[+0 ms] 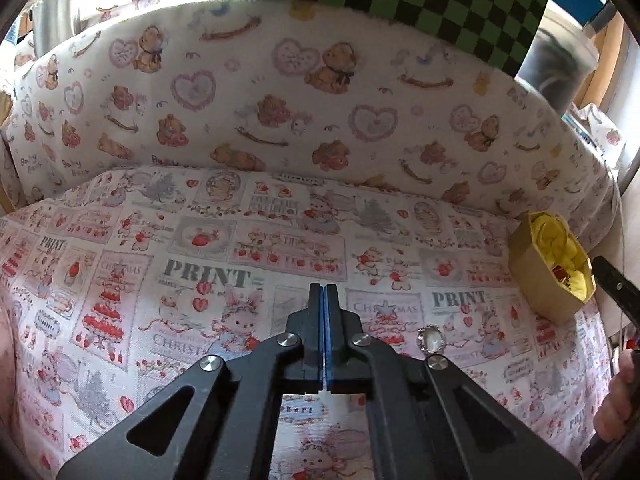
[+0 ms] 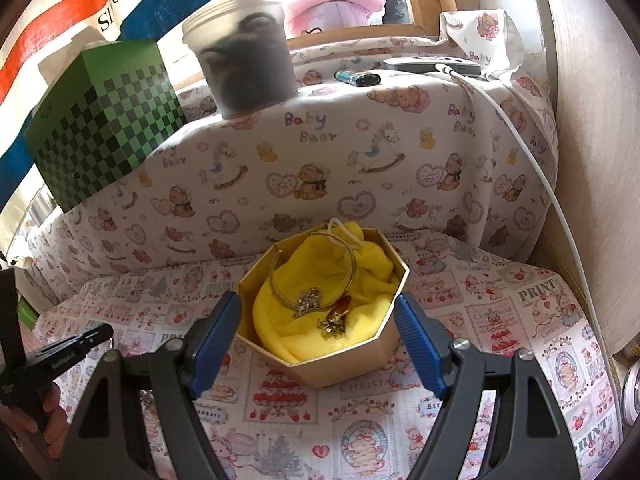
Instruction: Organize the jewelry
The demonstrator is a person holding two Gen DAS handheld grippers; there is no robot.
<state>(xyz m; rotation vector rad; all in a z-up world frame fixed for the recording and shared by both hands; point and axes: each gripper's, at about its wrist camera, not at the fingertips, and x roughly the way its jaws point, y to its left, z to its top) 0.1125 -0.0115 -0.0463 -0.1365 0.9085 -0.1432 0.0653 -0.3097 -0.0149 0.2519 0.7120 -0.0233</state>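
Left wrist view: left gripper [image 1: 325, 292], jaws pressed together and empty, has a crystal brooch [image 1: 431, 342] on the cloth just right of it; the gold box [image 2: 352, 364] sits farther right, between the spread right gripper [image 2: 320, 316] fingers.

box [image 2: 344, 368]: matt gold card
lining [image 2: 316, 280]: soft yellow cloth inside box
bangle [image 2: 312, 264]: shiny metal on lining
tablecloth [image 2: 500, 360]: matt printed cloth under box

Both wrist cameras look down along their fingers, low over the printed cloth [image 1: 200, 248]. Both show the gold box [image 2: 344, 364], perhaps nearer the right one.
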